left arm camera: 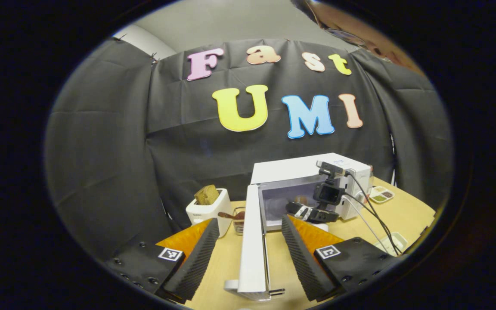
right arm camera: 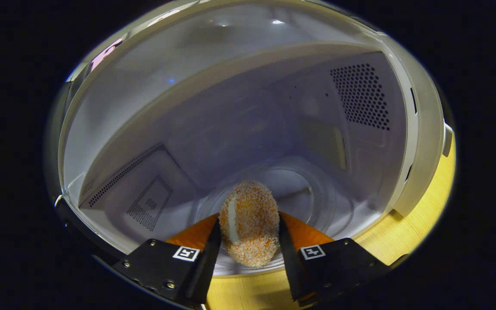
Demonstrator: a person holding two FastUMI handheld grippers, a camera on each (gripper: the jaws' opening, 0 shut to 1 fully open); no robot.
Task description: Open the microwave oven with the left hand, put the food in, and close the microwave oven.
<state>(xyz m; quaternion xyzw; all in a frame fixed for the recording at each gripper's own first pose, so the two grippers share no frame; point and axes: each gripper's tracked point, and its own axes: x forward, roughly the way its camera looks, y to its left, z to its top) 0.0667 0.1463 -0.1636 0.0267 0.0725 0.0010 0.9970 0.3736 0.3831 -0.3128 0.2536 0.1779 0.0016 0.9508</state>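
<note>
At the right gripper (right arm camera: 250, 241): a breaded, oval food piece (right arm camera: 250, 221) is held between the two fingers, which press on it from both sides; it is carried at the mouth of the oven, above the front of the chamber floor.
Inside the microwave cavity (right arm camera: 239, 129): the round glass turntable (right arm camera: 312, 193) is seen just behind the food; nothing else is seen lying on it, and perforated vent panels are seen on the side walls.
At the left gripper (left arm camera: 250, 241): the fingers are spread wide, with the edge of the microwave door (left arm camera: 252, 241) standing between them; neither finger is seen pressing on it.
Door state: the door is swung fully out toward the left gripper's camera, so the opening step is judged done.
Beyond the door: the white microwave (left arm camera: 308, 168) stands on the wooden table (left arm camera: 403, 211), with the right gripper and its camera reaching into the opening.
Other items: a white toaster (left arm camera: 207, 209) with bread in it stands left of the door; small dishes lie right of the microwave.
Progress: food is judged about to be set down, not yet released.
Left to do: release of the food, withdrawal of the right gripper, closing of the door.
</note>
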